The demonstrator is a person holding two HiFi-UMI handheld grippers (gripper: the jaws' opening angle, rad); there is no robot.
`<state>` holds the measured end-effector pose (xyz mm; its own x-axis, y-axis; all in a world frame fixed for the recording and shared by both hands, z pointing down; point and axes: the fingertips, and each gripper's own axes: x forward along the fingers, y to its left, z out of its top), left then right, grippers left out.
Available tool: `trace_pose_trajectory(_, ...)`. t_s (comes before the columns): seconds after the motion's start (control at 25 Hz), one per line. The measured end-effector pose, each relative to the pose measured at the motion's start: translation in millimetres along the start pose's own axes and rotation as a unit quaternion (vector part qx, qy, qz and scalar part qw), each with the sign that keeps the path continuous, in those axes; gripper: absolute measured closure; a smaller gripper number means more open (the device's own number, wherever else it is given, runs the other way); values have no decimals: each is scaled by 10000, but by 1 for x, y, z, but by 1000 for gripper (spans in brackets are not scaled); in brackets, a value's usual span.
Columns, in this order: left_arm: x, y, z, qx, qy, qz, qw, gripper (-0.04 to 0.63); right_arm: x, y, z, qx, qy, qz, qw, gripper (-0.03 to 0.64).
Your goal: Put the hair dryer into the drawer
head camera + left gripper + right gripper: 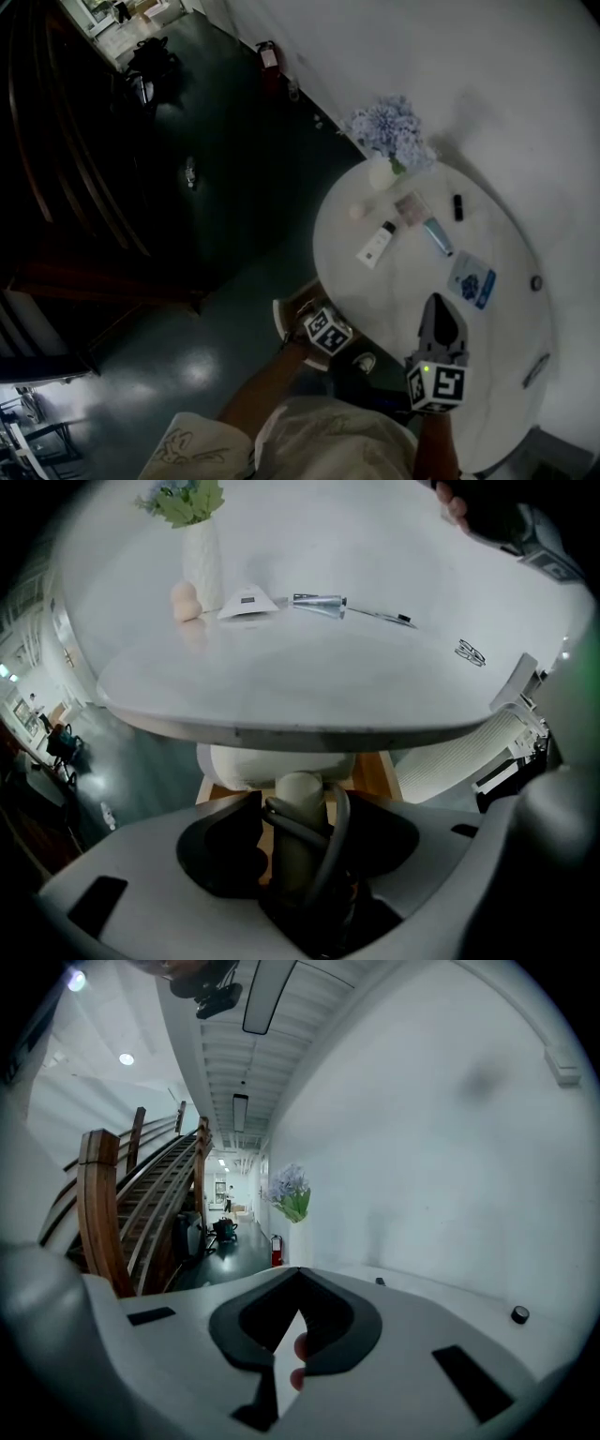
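1. The hair dryer (277, 766) is seen as a smooth cream-white rounded body on a cylindrical handle. A dark rubbery cord is looped round that handle.
2. The left gripper (305, 806) is built as a pale grey shell with dark matte pads. Its jaws are set wide and clamped round the handle and cord, so the dryer is carried. The dryer's body projects at 12 o'clock from the jaws.
3. The dryer is held below the rim of the table (328, 682), a round, smooth white top with a thin grey edge. A wooden piece (380, 772) is seen just behind the dryer's body.
4. In the head view the left gripper is found at the table's 7 o'clock rim. The right gripper (441, 314) is placed at its 3 o'clock, over the tabletop.
5. The right gripper's jaws are brought together at the tips, and nothing is clamped.
6. At the table's 12 o'clock side a tall white vase (203, 560) with fluffy pale-blue flowers (389, 127) is stood, with a shiny metallic tube (319, 603) near it.
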<state>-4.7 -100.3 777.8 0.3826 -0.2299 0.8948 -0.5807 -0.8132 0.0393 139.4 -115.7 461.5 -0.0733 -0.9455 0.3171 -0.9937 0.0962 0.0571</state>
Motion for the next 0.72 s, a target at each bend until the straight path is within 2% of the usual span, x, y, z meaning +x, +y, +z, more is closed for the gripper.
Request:
trace_pose_trajectory(0.08,5,0,1,-59,-82,-70,9999,349,0,-1,-2,-25,38,-21,10000,615)
trace_pose_trajectory(0.32,28,-6,-14,-139,177,-227,9995,357,-3,3,-4,-263,145,-51,9995,615)
trace_pose_trajectory(0.72,41,-11,-26,-192,298,-275,9990,359,-7,-2,-14,-210,304,-176,9992,615)
